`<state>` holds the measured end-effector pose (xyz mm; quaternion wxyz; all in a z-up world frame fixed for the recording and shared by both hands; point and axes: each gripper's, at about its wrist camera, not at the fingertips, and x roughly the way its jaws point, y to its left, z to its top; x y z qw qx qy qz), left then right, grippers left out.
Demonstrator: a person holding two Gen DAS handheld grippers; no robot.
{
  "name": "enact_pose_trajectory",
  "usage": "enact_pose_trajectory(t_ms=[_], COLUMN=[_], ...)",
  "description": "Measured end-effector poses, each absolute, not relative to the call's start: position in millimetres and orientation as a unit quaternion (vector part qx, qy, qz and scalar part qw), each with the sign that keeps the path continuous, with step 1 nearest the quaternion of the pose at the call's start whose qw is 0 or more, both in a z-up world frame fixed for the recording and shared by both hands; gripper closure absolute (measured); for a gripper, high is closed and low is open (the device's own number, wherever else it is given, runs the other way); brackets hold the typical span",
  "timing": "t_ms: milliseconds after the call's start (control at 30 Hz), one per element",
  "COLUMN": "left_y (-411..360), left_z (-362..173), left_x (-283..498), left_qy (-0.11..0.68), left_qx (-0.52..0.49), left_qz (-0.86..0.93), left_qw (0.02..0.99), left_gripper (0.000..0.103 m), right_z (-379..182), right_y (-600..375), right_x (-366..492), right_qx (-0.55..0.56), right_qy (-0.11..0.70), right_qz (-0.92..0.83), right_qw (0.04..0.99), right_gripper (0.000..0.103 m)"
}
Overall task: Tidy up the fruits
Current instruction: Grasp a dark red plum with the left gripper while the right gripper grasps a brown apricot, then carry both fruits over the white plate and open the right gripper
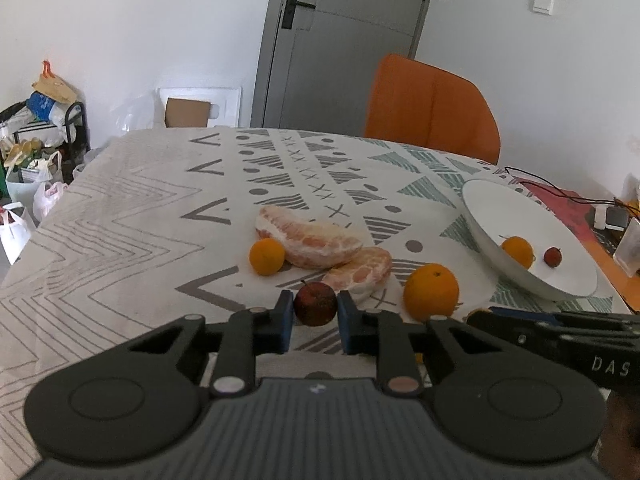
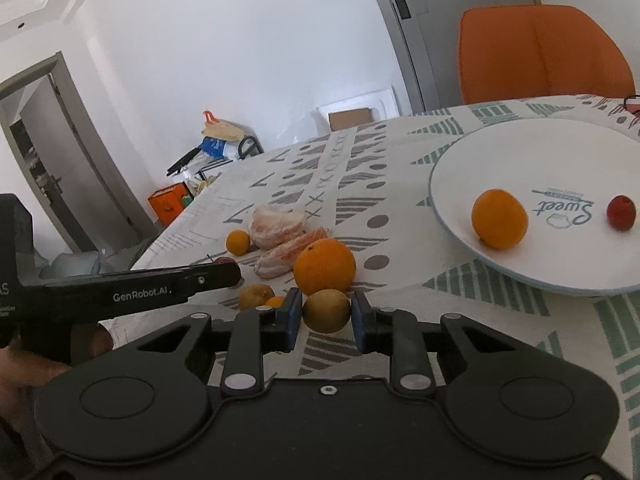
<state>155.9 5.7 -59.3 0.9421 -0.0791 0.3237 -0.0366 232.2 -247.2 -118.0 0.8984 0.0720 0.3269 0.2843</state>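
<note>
Fruit sits in both grippers. The left gripper point(image 1: 315, 314) is squeezed tight on a small dark red round fruit point(image 1: 315, 303) on the patterned tablecloth point(image 1: 120, 216). The right gripper point(image 2: 326, 314) pinches a small yellow-brown round fruit point(image 2: 326, 310), just beside a big orange point(image 2: 325, 266). Round fruit may slip out and roll away before reaching the white plate point(image 2: 520, 152), or bump that orange.

Soft, even daylight fills both views, bright on the white walls point(image 1: 140, 40), with only faint shadows under the fruit. Fisheye distortion bends the door frame point(image 2: 384, 32) and darkens the corners. The orange chair point(image 2: 540, 52) looks slightly soft; near parts stay sharp.
</note>
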Motion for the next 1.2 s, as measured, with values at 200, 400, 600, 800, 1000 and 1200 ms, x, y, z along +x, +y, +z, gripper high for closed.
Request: enact_pose_trajectory(t_ms=[200,400,600,800,1000,1200], left_y=[-1,-17,-36,-55,-74,-93], left_z=[-47,-39,-31,-26,-22,-20], left_x=[149,146,145,149,154,160], left_qy=[0.308,0.301,0.292,0.288,0.284,0.281], left_qx=[-0.075,-0.063,-0.053,-0.044,-0.032,-0.023], left_qz=[-0.036,-0.049,-0.064,-0.075,-0.086,-0.097], left_qw=[0.948,0.95,0.953,0.954,0.955,0.954], left_gripper=[0.081,0.081,0.081,0.081,0.081,0.081], right_z=[-108,-98,-91,-89,-90,-94], right_y=[-258,-275,-295,-317,-338,-358], right_x=[227,218,217,217,218,221], right_qx=[0.076,0.082,0.092,0.104,0.116,0.129], right_qy=[0.31,0.286,0.273,0.263,0.258,0.255], right_qz=[0.271,0.261,0.245,0.23,0.216,0.203], right_qw=[0.908,0.918,0.926,0.931,0.935,0.936], right_gripper=[0.078,0.078,0.078,0.078,0.078,0.078])
